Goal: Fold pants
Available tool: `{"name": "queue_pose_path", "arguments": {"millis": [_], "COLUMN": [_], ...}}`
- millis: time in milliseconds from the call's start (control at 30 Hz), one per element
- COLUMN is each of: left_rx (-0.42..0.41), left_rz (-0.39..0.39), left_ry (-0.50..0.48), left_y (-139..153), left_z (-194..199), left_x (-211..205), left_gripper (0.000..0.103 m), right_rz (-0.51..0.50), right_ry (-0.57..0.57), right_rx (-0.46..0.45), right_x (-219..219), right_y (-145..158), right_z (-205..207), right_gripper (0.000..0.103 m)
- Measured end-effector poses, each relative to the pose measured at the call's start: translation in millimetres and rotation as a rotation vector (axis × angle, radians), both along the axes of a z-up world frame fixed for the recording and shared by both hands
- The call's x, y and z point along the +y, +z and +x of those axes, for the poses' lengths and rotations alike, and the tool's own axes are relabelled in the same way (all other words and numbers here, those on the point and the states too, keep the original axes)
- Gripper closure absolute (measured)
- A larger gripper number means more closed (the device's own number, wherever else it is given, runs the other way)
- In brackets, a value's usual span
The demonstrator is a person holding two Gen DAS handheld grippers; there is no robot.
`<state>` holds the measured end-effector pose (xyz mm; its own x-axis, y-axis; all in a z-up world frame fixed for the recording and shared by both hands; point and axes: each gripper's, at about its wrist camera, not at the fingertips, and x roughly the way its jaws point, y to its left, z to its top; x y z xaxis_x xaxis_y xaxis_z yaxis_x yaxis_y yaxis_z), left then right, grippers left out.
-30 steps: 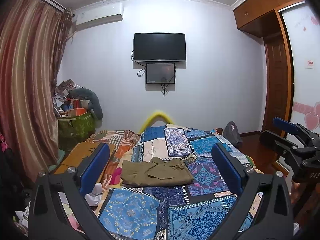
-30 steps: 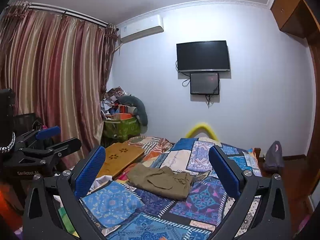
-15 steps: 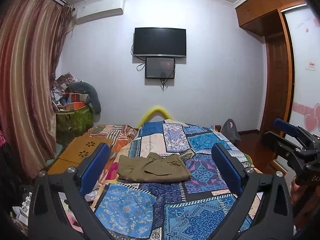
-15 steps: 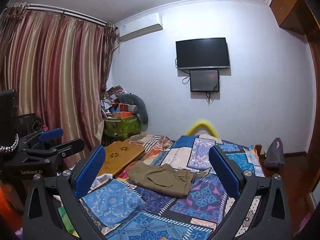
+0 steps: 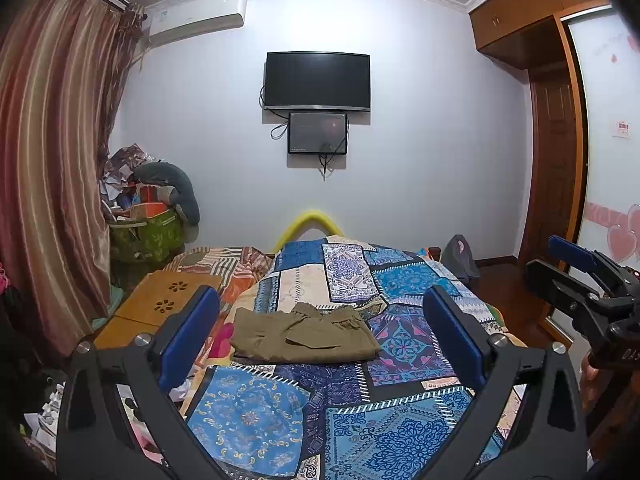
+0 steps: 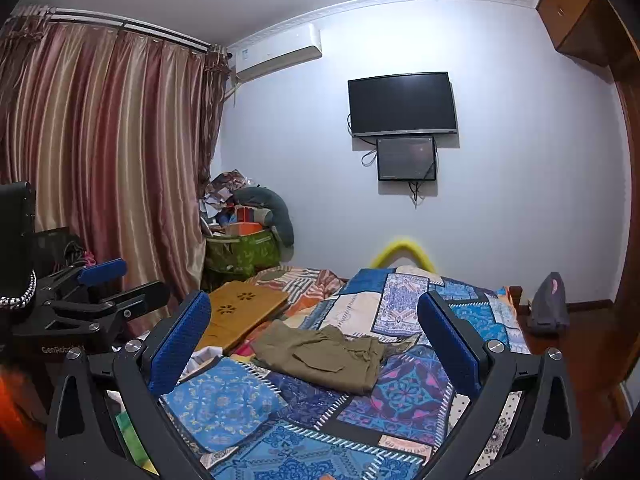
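Both wrist views are drifting compared with a second ago: the pants are sitting slightly lower and nearer in each frame, and more of the ceiling and wall is showing, so both grippers appear to be pulling back and tilting up a little. Left gripper (image 5: 320, 332) is hanging above the near end of the bed with its blue pads spread wide and nothing between them. Right gripper (image 6: 314, 338) is doing the same, fingers wide apart and empty; it is also showing at the right edge of the left view, well off the cloth. Olive pants (image 5: 304, 334) are lying on the patchwork bedspread (image 5: 248, 412) as a compact, roughly rectangular bundle with layers stacked, the gathered waistband facing the far wall. From the right view (image 6: 320, 354) the bundle is looking a touch uneven, one corner trailing toward the right. Judgement: folding is looking essentially finished, with neither tool touching the garment; at most a small tidying of that loose corner is remaining. A wooden lap desk (image 6: 240, 316) is resting beside the bedspread, to the left.
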<state>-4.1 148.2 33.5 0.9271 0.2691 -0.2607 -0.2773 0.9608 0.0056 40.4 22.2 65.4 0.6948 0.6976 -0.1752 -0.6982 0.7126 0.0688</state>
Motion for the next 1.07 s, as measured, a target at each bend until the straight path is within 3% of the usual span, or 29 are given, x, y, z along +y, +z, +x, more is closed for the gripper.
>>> {"name": "queue_pose_path", "arguments": {"millis": [1067], "left_rx": [0.018], "left_rz": [-0.018], "left_ry": [-0.032], "left_y": [-6.5], "left_z": [2.4], "left_x": [1.6], "left_gripper": [0.000], "right_rz": [-0.005], "right_ry": [-0.009], "right_rx": [0.009], "right_x": [5.2], "right_y": [-3.4], "right_z": [0.0], "right_gripper": [0.000]}}
